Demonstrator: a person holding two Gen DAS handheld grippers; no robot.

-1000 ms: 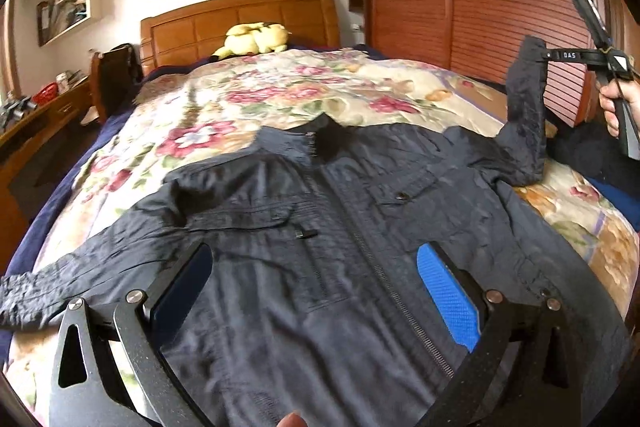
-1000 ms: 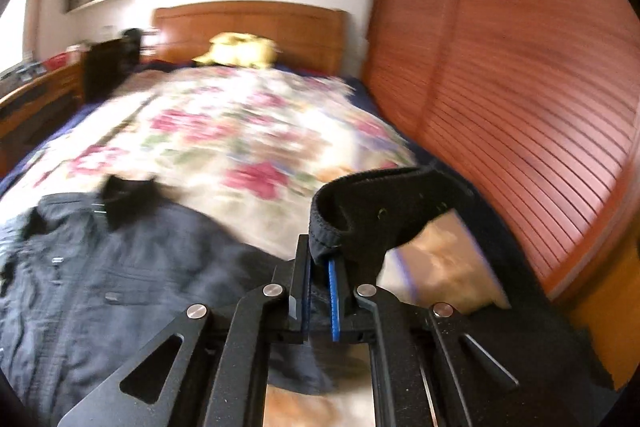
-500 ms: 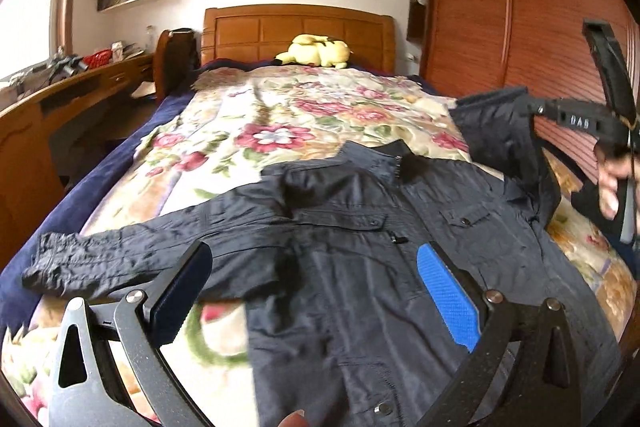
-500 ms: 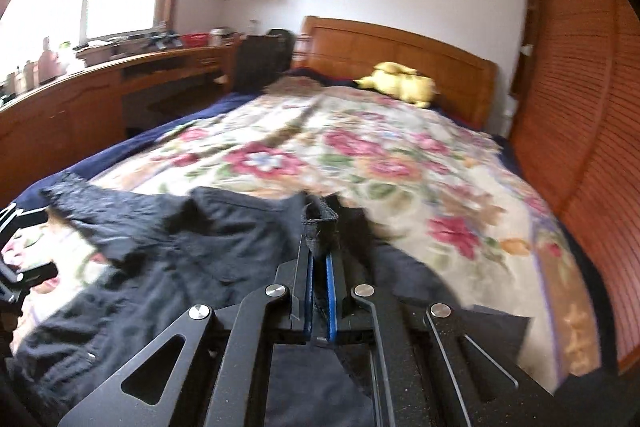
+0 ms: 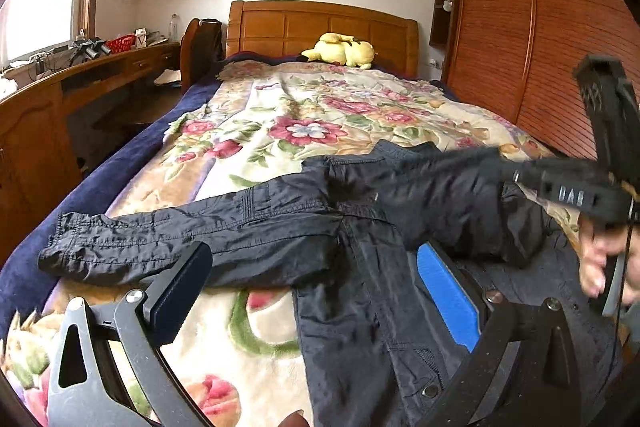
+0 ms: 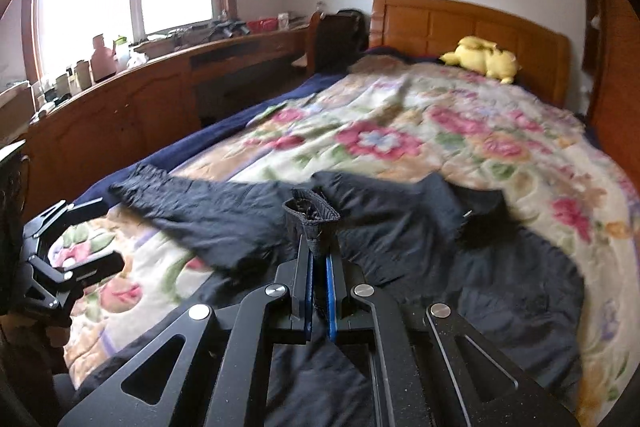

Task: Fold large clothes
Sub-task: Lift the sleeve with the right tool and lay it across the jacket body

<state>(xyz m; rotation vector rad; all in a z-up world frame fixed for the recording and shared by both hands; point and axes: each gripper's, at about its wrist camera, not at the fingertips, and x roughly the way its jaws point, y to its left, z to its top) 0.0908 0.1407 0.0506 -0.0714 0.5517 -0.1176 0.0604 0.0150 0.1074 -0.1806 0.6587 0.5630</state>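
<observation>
Fold barely begun: right tongs (image 6: 318,267) clamp one sleeve cuff (image 6: 311,213) over the dark jacket (image 5: 360,287), left tongs (image 5: 316,291) gape empty, other sleeve (image 5: 160,239) lies outstretched on the bed (image 5: 280,115).

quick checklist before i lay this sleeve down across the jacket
1. Right gripper shut on the sleeve cuff: ok.
2. Left gripper open and holding nothing: ok.
3. Held sleeve carried over the jacket front: ok.
4. Other sleeve lying stretched out flat on the floral blanket: ok, though wrinkled.
5. Jacket body smooth under the fold: cannot tell, the sleeve and grippers hide part of it.
6. Collar lying flat: not ok, it looks bunched.
</observation>
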